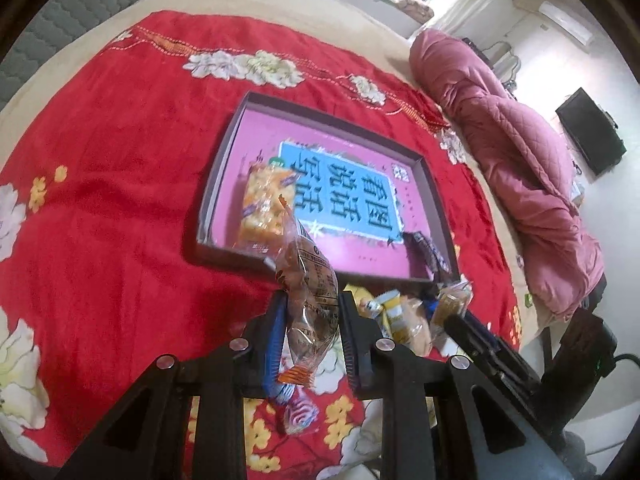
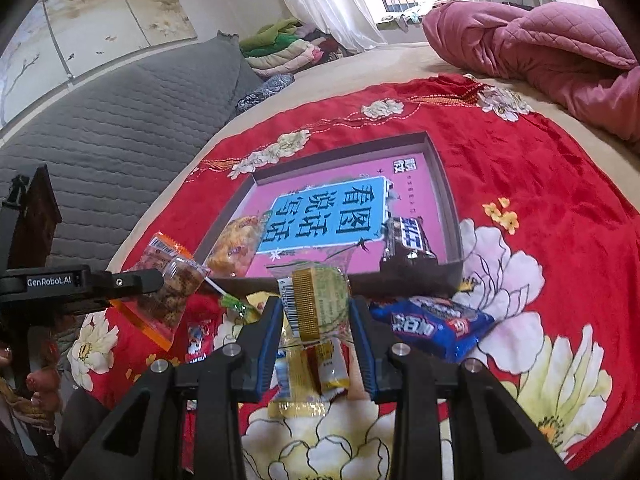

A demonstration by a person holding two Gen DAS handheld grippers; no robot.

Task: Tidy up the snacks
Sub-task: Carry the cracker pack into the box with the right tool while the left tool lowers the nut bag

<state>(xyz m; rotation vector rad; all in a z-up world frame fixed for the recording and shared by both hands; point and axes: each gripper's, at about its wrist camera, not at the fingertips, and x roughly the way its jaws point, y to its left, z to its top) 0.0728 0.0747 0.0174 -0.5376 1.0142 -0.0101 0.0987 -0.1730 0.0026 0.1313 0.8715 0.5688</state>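
Note:
A shallow dark box [image 1: 224, 168] with a pink and blue printed floor lies on the red floral cloth; it also shows in the right wrist view [image 2: 446, 184]. Inside it lie an orange snack bag [image 1: 262, 204] and a dark chocolate bar [image 2: 406, 236]. My left gripper [image 1: 312, 308] is shut on a clear pack of brown snack [image 1: 310, 280], held above the cloth near the box's front wall. My right gripper [image 2: 314, 312] is shut on a round green cake in a clear wrapper [image 2: 320, 304], just before the box.
Loose snacks lie on the cloth before the box: a blue packet [image 2: 436, 324], yellow sachets [image 2: 316, 368], a green lollipop [image 2: 234, 304]. A pink quilt [image 2: 540, 40] lies at the right, a grey headboard [image 2: 120, 120] at the left.

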